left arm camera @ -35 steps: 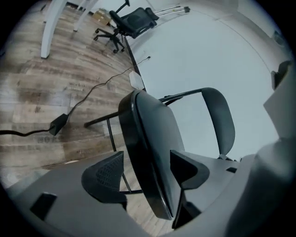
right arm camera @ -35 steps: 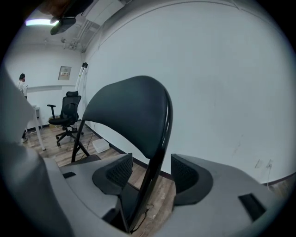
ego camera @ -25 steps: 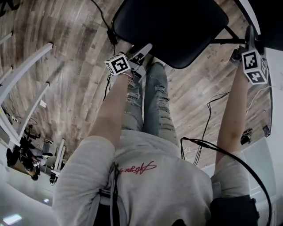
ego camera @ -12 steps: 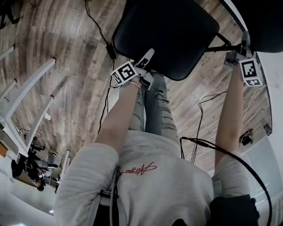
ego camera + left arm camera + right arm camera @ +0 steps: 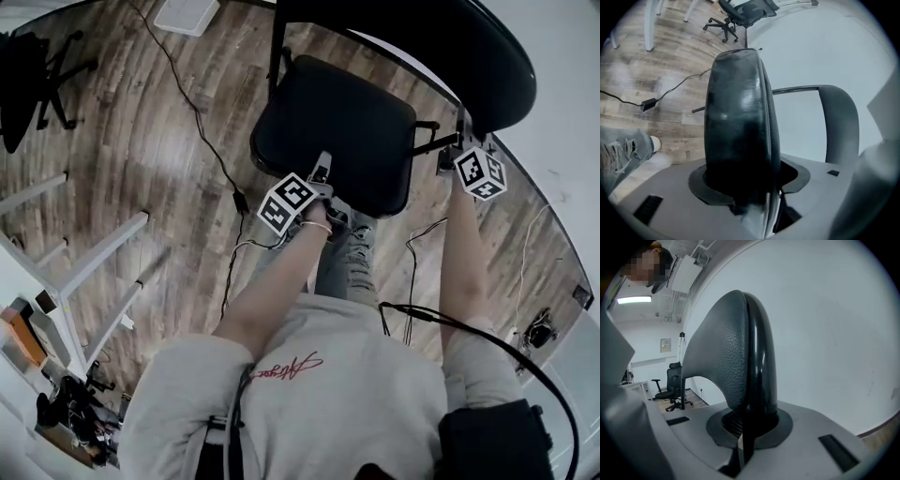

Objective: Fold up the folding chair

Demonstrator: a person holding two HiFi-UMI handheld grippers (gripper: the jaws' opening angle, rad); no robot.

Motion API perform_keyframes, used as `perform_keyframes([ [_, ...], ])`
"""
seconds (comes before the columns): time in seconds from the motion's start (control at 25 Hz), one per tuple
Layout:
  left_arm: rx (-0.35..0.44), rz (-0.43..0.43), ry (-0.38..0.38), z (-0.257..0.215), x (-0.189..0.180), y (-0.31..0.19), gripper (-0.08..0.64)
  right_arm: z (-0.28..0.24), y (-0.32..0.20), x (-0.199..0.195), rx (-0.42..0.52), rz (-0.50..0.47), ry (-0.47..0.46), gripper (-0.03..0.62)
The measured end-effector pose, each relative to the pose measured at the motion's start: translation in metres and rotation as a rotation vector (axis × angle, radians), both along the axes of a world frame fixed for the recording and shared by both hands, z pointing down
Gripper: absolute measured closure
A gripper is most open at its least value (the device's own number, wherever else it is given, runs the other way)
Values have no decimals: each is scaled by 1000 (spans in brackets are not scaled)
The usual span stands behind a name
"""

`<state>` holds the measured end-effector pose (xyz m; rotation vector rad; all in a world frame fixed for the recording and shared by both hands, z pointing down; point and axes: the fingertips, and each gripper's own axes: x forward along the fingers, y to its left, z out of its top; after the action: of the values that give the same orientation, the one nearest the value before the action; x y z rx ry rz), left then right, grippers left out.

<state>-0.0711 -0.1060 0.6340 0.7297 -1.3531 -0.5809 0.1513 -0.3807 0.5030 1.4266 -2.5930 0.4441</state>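
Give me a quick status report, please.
Left claw just been closing, seat inside. Right claw shut on backrest. Not folded yet. Cable on floor nearby.

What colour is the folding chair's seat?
The seat is black, clearest in the head view.

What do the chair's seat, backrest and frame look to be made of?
Seat: padded, with a smooth black cover that looks like vinyl or imitation leather, judging by its soft sheen.
Backrest: a similar cover with a visible pebbled grain. Its rim is hard and glossy black, probably plastic or painted metal.
Frame: thin dark tube, likely painted metal.
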Motion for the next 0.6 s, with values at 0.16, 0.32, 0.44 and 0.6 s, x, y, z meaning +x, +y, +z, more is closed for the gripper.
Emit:
perform_keyframes([
  [0.16,-69,-14,-3,-10,-7,-26,276,3,-26,-8,-41,-44,-5,578],
  [0.32,-84,-67,-43,-21,-12,-54,292,11,-56,-12,-80,-52,-3,578],
  [0.44,-56,-120,-81,-37,-17,-90,328,11,-83,-13,-93,-57,-13,578],
  [0.6,-68,-139,-106,-50,-18,-131,356,14,-114,-15,-116,-80,-30,578],
])
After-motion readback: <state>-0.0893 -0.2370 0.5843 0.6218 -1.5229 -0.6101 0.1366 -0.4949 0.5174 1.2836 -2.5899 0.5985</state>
